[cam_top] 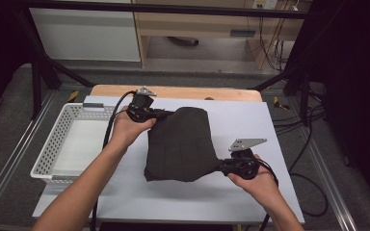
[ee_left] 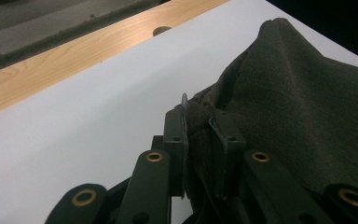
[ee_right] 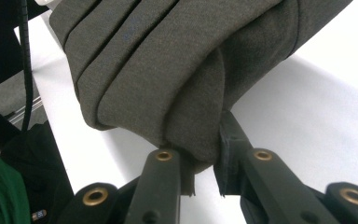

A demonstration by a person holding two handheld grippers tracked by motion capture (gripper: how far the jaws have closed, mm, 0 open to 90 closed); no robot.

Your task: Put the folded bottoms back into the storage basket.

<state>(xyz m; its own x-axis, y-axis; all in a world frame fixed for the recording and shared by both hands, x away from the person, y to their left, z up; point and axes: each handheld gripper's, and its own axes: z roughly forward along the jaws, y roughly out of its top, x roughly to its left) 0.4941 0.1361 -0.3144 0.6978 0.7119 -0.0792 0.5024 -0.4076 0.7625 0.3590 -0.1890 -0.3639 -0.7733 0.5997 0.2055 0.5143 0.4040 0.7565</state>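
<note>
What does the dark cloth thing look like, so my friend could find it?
Look at the white table top, with a white holey basket at its left edge. In the middle is the dark grey folded cloth, pinched at two corners by the left hand-held gripper and the right hand-held gripper. It is the one soft, dark thing there.

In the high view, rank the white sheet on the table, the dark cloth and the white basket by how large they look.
1. white sheet, plainly largest.
2. and 3. white basket and dark cloth: they look much alike, so I won't rank them.

A white table top (cam_top: pixel 250 192) (wood edge behind) bears a white basket (cam_top: pixel 53 139) and dark cloth (cam_top: pixel 180 144).
</note>
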